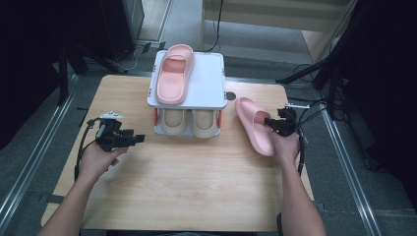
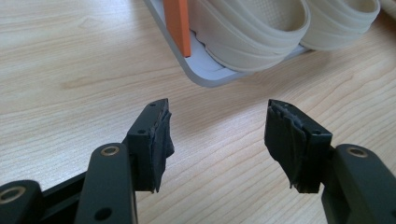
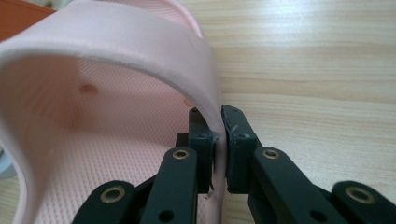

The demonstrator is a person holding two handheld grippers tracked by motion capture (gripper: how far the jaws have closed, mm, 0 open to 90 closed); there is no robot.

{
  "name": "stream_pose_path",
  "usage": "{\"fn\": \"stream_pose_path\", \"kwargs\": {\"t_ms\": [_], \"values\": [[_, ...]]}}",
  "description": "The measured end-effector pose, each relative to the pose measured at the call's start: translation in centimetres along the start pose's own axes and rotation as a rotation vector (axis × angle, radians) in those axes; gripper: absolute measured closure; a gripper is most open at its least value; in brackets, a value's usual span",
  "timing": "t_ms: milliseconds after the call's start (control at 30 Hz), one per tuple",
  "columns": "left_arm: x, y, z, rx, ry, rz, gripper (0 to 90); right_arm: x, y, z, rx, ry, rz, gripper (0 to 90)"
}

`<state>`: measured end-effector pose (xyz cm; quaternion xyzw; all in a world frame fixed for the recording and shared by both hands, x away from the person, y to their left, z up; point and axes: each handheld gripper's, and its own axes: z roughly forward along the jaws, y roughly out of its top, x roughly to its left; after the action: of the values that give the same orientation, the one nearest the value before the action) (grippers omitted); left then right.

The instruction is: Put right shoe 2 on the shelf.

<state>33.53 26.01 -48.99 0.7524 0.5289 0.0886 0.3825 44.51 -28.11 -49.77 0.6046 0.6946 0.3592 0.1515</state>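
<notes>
**Right gripper pinching slipper strap — lift clean, seat beside the mate**

Forearms in from the bottom of the high view. Wooden table [image 1: 187, 187] underneath, 2-tier shoe rack [image 1: 212, 86] at the far middle: 1 pink slipper [image 1: 174, 73] on top, 2 beige slippers [image 1: 191, 123] below.

Loose pink slipper [image 1: 253, 124] flat on the table, just right of the rack. Long axis diagonal, far-left to near-right. Strap nearer the far end, so likely toe toward the rack, heel toward the right hand.

Right gripper [image 3: 219, 140] nearly closed on the strap's side edge, thin wall clamped between pads.

Left gripper [image 2: 217, 140] wide open, holding nothing, over bare wood near the rack's lower corner.

Advice: grip is on an edge only, so expect sag. Lift straight up, rotate to parallel the mate, lower into the free right half of the top shelf.
</notes>
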Motion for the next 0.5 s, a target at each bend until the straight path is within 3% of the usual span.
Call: {"fn": "stream_pose_path", "kwargs": {"t_ms": [233, 367, 500], "values": [[-0.1, 0.1, -0.1, -0.008, -0.014, 0.001, 41.0, 1.4, 0.3, -0.8, 0.000, -0.011, -0.027, 84.4], [-0.3, 0.2, -0.2, -0.015, -0.022, -0.001, 40.8, 1.6, 0.7, -1.3, 0.004, -0.018, -0.023, 84.4], [-0.5, 0.2, -0.1, -0.013, -0.026, 0.004, 40.7, 2.0, 1.4, -2.1, -0.007, -0.024, -0.049, 84.3]]}}
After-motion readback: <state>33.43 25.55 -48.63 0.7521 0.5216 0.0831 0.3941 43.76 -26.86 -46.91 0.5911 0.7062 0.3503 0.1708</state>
